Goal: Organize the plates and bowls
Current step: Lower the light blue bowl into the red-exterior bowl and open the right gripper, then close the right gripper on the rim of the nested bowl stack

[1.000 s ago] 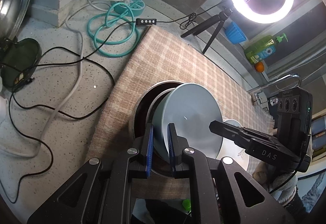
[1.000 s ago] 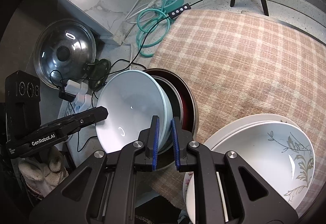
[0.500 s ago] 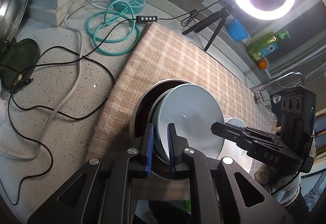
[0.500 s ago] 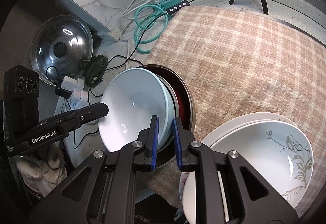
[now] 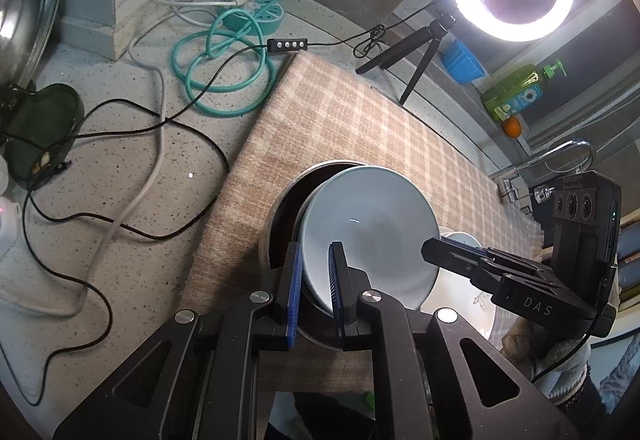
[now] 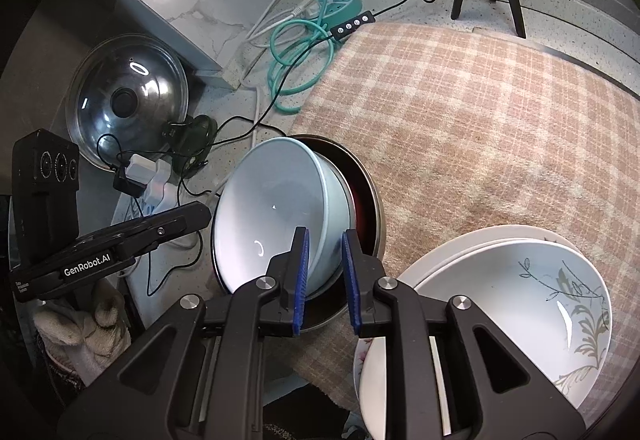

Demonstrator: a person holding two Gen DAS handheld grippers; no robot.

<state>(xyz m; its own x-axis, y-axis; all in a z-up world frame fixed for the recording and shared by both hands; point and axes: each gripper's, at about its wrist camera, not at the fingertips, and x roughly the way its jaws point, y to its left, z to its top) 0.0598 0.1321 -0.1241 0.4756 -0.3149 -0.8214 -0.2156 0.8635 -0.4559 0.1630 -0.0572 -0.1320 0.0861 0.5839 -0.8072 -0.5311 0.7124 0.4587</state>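
- Left wrist view: the left gripper (image 5: 314,294) was clenched on the near rim of the pale blue bowl (image 5: 366,230), its blue pads pressed to the rim from both sides.
- The pale blue bowl sat tilted inside a dark red-lined metal bowl (image 5: 280,218), which rested on the checked towel (image 5: 360,128) near its 7 o'clock corner.
- Right wrist view: the right gripper (image 6: 325,276) straddled the opposite rim of the same bowl, and its jaws were opening; a gap showed beside the right-hand pad, so the pads no longer pressed on the rim, which was between them.
- At 4 o'clock in that view lay a stack of white plates (image 6: 452,260) topped by a floral bowl (image 6: 516,304), apart from the nested bowls.
- Progress, as I judged it: the blue bowl was already nested in the metal one, and the plates were gathered in one pile, so the sorting looked well advanced.
- What was left, by my reading: the left gripper had not yet let go of the rim, and the tilted bowl had not settled flat. Whether the floral bowl belonged with the other bowls could not be told.
- Off the towel, at 9 o'clock in the right wrist view, a glass pot lid (image 6: 128,106) leaned by tangled cables (image 6: 296,52); it did not look like part of the job.
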